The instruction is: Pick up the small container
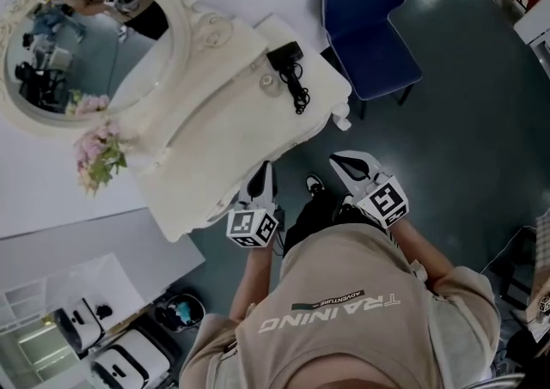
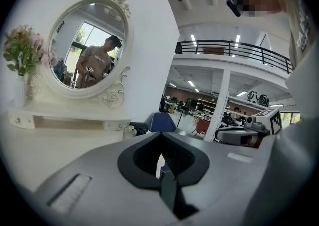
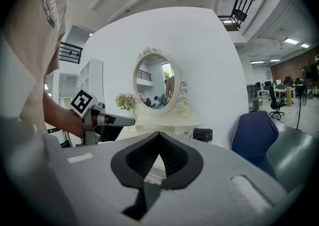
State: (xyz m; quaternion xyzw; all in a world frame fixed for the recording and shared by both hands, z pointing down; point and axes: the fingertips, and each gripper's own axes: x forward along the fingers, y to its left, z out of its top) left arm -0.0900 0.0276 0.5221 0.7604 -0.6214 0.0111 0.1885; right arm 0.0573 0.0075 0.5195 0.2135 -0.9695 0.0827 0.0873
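Your left tool [image 1: 260, 174] and right tool [image 1: 348, 164] are closed and empty; reaching in closed may knock the small container [image 1: 269, 82] ahead of them.

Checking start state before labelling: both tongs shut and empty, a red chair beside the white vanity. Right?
No. The chair beside the white vanity is blue, not red; the head view shows it. The left tongs and right tongs are shut and empty.

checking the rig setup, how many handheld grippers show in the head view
2. The left white marker-cube gripper is by the cream dressing table's front edge. The right white marker-cube gripper is beside it, over the dark floor. None looks hidden.
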